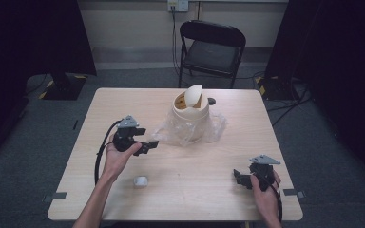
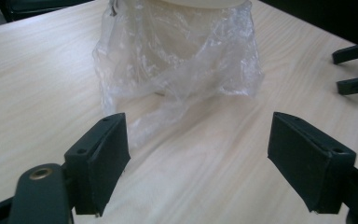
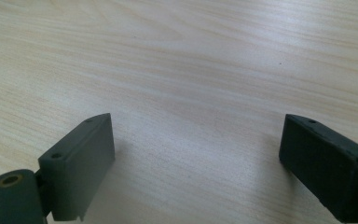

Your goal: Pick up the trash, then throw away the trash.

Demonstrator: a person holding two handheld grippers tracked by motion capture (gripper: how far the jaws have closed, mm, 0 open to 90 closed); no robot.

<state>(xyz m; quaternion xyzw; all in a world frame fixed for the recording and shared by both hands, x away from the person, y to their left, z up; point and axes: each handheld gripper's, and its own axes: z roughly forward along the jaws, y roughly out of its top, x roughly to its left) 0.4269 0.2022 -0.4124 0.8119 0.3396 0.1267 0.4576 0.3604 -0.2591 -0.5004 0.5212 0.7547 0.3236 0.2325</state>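
Your left gripper (image 1: 148,145) stands with its jaws spread wide and empty, aimed at the clear bag (image 2: 177,60) that lies bunched round the foot of the bin (image 1: 191,111), just short of the plastic at about 1 o'clock from it. Your right gripper (image 1: 239,178) is also wide and empty, low over bare table (image 3: 191,60) at about 4 o'clock from the bin, well apart from it. Nothing is gripped yet, so I judge the work barely begun: the bag is not in the bin, and a small white roll (image 1: 140,181) sits untouched near your left forearm.
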